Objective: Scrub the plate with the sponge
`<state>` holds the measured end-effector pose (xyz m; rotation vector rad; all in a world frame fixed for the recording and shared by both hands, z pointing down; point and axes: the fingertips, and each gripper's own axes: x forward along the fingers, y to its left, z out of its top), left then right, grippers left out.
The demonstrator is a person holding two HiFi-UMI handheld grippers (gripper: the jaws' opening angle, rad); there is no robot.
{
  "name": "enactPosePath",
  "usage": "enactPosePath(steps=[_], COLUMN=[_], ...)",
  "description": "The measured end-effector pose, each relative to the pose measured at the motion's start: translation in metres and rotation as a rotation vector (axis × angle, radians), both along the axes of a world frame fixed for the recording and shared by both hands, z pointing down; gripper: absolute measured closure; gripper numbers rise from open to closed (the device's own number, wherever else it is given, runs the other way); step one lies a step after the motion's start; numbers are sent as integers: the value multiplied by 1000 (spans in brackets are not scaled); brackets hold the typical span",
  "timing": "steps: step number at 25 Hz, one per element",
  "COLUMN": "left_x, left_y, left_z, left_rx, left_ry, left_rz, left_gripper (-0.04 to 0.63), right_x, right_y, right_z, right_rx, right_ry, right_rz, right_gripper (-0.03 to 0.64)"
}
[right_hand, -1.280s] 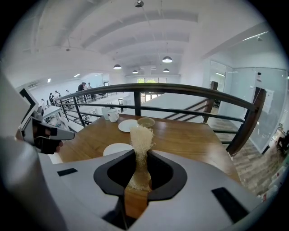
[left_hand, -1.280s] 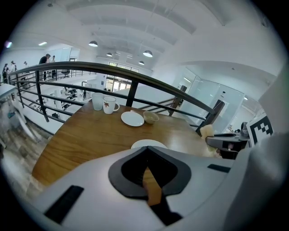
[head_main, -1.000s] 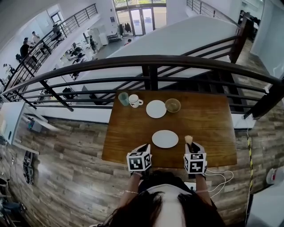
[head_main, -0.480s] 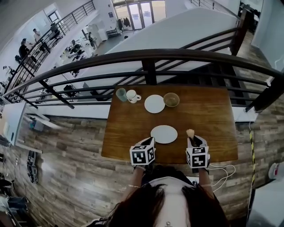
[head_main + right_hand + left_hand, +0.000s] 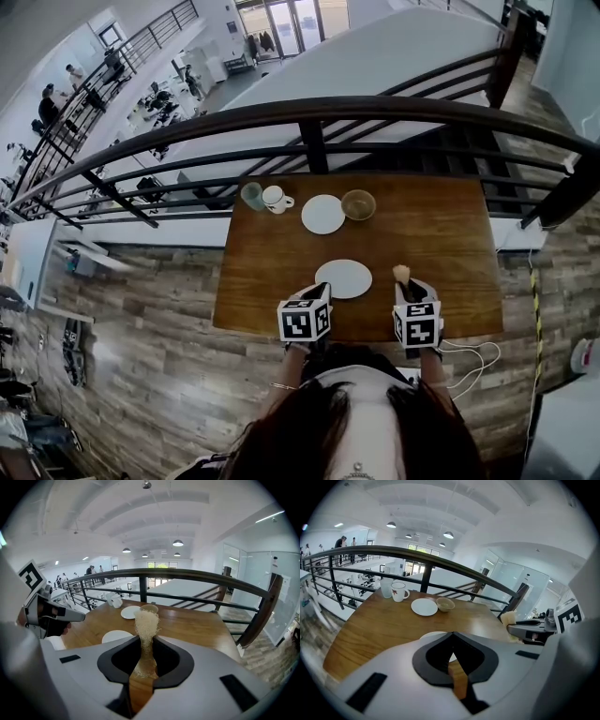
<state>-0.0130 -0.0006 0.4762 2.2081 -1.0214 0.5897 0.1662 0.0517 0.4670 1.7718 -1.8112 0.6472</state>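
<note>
A white plate (image 5: 343,278) lies on the wooden table (image 5: 272,272) near its front edge. My right gripper (image 5: 406,291) is to the plate's right, shut on a pale fibrous sponge (image 5: 401,274) that sticks up past the fingertips. In the right gripper view the sponge (image 5: 146,620) stands between the jaws of the right gripper (image 5: 143,641), with the plate (image 5: 116,636) low at left. My left gripper (image 5: 317,293) is at the plate's near left edge, shut with nothing in it. In the left gripper view the plate (image 5: 432,635) peeks from behind the shut left gripper (image 5: 453,634).
At the table's far side stand a second white plate (image 5: 322,214), a bowl (image 5: 358,204), a white mug (image 5: 276,199) and a glass (image 5: 252,195). A dark railing (image 5: 309,117) runs right behind the table. The table's right half is bare wood.
My left gripper has moved a little to the right, toward the near plate. The right gripper keeps hold of the sponge and has shifted only slightly.
</note>
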Motion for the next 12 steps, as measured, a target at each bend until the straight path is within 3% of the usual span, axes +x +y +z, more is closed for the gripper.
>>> enactPosePath(steps=[12], left_x=[10], left_y=[-3], left_z=[-2], left_rx=[0], left_ry=[5], left_rz=[4], left_gripper=[586], right_x=[0], right_y=[-7], right_z=[5], right_rx=[-11], right_ry=[-15], right_rz=[-28], right_gripper=[528])
